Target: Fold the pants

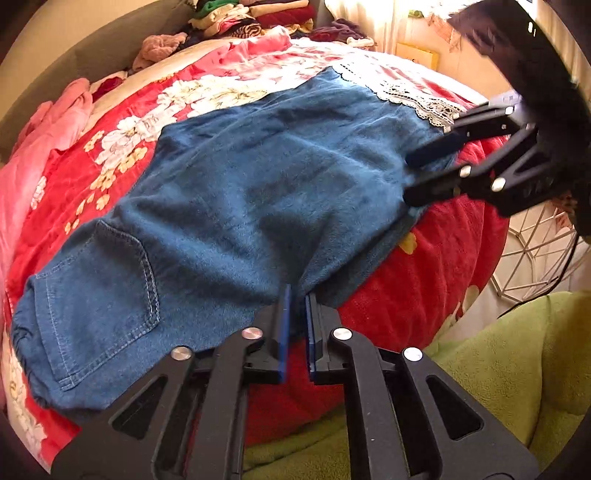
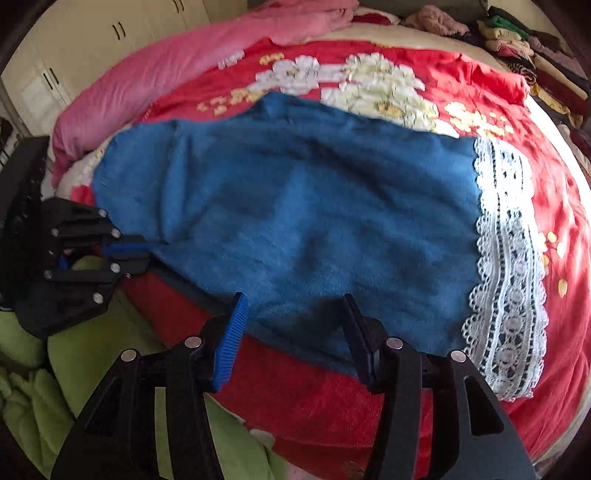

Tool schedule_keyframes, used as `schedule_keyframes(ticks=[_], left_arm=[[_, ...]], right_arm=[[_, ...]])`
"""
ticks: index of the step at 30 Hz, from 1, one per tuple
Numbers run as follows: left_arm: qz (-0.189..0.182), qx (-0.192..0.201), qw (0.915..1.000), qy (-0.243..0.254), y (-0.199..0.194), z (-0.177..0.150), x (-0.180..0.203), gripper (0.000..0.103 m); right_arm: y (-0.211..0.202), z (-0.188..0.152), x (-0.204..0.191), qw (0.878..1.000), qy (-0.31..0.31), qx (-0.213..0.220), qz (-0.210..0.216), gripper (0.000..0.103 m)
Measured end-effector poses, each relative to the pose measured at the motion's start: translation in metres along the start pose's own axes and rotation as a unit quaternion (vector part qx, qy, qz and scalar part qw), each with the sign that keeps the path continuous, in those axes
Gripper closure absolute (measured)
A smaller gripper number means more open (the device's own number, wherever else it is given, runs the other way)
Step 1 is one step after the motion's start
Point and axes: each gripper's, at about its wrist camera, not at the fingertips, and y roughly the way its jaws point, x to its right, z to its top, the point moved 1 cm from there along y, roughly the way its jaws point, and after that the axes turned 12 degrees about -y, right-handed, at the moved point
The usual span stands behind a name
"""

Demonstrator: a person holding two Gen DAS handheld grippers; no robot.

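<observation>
Blue denim pants [image 1: 236, 199] with a white lace hem [image 2: 506, 266] lie spread across a red flowered bedspread [image 1: 417, 288]. The back pocket [image 1: 103, 288] faces up at the waist end, at the left. My left gripper [image 1: 298, 295] sits at the pants' near edge with its jaws almost closed on a narrow gap; it holds nothing I can see. It also shows in the right wrist view [image 2: 147, 254]. My right gripper [image 2: 293, 299] is open, fingers apart, over the pants' near edge by the hem end. It shows in the left wrist view [image 1: 413, 177].
A pink quilt [image 2: 177, 70] lies along the far side of the bed. Piles of clothes [image 1: 243, 18] are stacked at the head of the bed. A green blanket [image 1: 509, 354] lies below the bed's edge. A white wire basket [image 1: 535, 254] stands at the right.
</observation>
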Motion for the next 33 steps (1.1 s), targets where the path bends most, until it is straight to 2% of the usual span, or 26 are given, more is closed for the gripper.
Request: schedule_keyframes(ticks=[1, 3, 4, 5, 6, 7, 8, 10, 13, 17, 20, 22, 23, 24, 26, 28, 31, 33], left_arm=[[-0.001, 0.003, 1.0000, -0.004, -0.003, 0.000, -0.002, 0.092], [-0.009, 0.015, 0.9998, -0.011, -0.015, 0.001, -0.007, 0.073], [-0.013, 0.030, 0.9993, -0.020, -0.026, 0.003, -0.013, 0.070], [-0.013, 0.038, 0.9988, -0.027, -0.032, 0.004, -0.017, 0.059], [-0.009, 0.053, 0.9977, -0.041, -0.041, 0.005, -0.026, 0.038], [0.006, 0.073, 0.9951, -0.066, -0.052, 0.006, -0.040, 0.029], [0.018, 0.084, 0.9925, -0.086, -0.059, 0.007, -0.052, 0.026], [0.042, 0.099, 0.9848, -0.137, -0.070, 0.006, -0.082, 0.025], [0.095, 0.107, 0.9612, -0.236, -0.081, -0.004, -0.138, 0.022], [0.125, 0.094, 0.9397, -0.304, -0.079, -0.019, -0.179, 0.013], [0.115, 0.074, 0.9373, -0.320, -0.064, -0.024, -0.187, 0.013], [0.108, 0.060, 0.9426, -0.310, -0.051, -0.025, -0.182, 0.035], [0.110, 0.057, 0.9438, -0.307, -0.049, -0.024, -0.181, 0.062], [0.108, 0.064, 0.9444, -0.304, -0.052, -0.024, -0.181, 0.065], [0.115, 0.086, 0.9426, -0.302, -0.065, -0.025, -0.184, 0.067], [0.134, 0.092, 0.9425, -0.292, -0.072, -0.027, -0.187, 0.067], [0.127, 0.073, 0.9410, -0.305, -0.062, -0.029, -0.195, 0.065], [0.129, 0.063, 0.9399, -0.310, -0.058, -0.029, -0.196, 0.059]], right_arm=[[0.000, -0.002, 0.001, 1.000, 0.002, 0.000, 0.003, 0.052], [-0.007, -0.004, 0.003, 1.000, 0.002, 0.008, 0.009, 0.052], [-0.011, -0.004, 0.003, 1.000, 0.002, 0.015, 0.011, 0.052], [-0.016, -0.004, 0.005, 1.000, 0.004, 0.024, 0.008, 0.052], [-0.021, -0.003, 0.007, 1.000, 0.006, 0.031, 0.004, 0.052], [-0.025, -0.002, 0.010, 0.999, 0.009, 0.039, 0.000, 0.051], [-0.027, -0.001, 0.012, 0.999, 0.013, 0.045, -0.005, 0.049], [-0.032, 0.001, 0.018, 0.998, 0.025, 0.056, -0.013, 0.048], [-0.035, 0.005, 0.025, 0.998, 0.033, 0.058, -0.024, 0.048], [-0.037, 0.008, 0.037, 0.997, 0.039, 0.056, -0.037, 0.048], [-0.036, 0.005, 0.045, 0.997, 0.048, 0.049, -0.043, 0.048], [-0.034, 0.001, 0.048, 0.997, 0.050, 0.040, -0.043, 0.048], [-0.031, -0.001, 0.049, 0.997, 0.051, 0.033, -0.044, 0.048], [-0.027, -0.003, 0.052, 0.997, 0.054, 0.021, -0.046, 0.048], [-0.022, -0.009, 0.056, 0.997, 0.061, 0.006, -0.045, 0.048], [-0.022, -0.016, 0.060, 0.997, 0.067, 0.004, -0.036, 0.048], [-0.020, -0.022, 0.059, 0.997, 0.068, 0.002, -0.032, 0.048], [-0.018, -0.023, 0.055, 0.997, 0.060, -0.001, -0.040, 0.048]])
